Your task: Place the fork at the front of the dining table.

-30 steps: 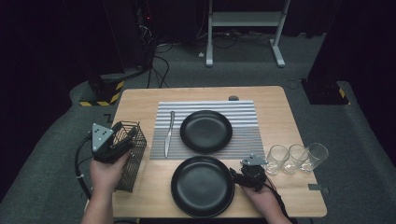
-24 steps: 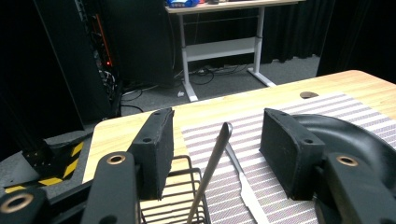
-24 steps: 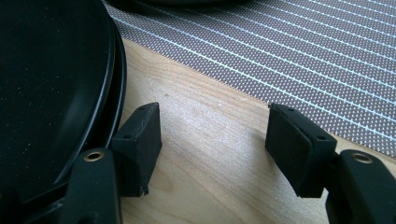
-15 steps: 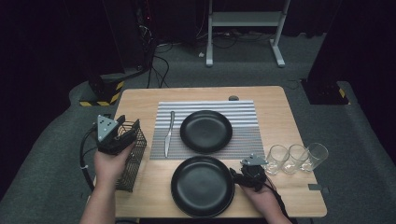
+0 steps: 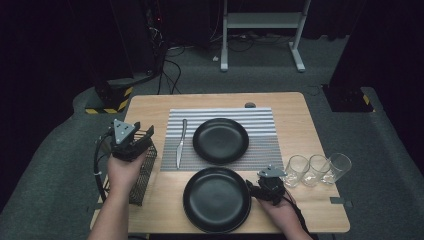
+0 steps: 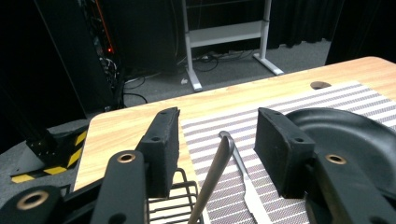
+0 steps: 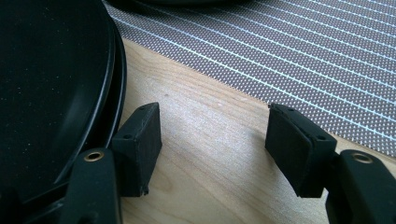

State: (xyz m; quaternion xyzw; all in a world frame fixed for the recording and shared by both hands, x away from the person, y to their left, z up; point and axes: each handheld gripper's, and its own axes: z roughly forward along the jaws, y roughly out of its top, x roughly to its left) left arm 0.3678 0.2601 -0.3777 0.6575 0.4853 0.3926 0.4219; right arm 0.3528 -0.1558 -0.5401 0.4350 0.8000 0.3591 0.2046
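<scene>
My left gripper (image 5: 142,136) hovers open over the far end of a black wire basket (image 5: 141,176) at the table's left edge. In the left gripper view a metal utensil handle (image 6: 214,173) rises from the basket (image 6: 171,206) between the open jaws of the left gripper (image 6: 217,140) without touching either pad. A knife (image 5: 180,142) lies on the striped placemat (image 5: 260,120), left of a black plate (image 5: 220,141). A second black plate (image 5: 216,199) sits at the front. My right gripper (image 7: 215,121) rests open on the bare wood just right of that plate's rim (image 7: 114,70).
Three clear glasses (image 5: 317,169) stand in a row at the right of the table, close to the right gripper (image 5: 261,184). A cable hole (image 5: 250,105) sits at the placemat's far edge. Beyond the table are a desk frame and cables on the floor.
My left gripper has moved forward and slightly right along the basket, toward its far end. The right gripper and the plates have stayed put.
</scene>
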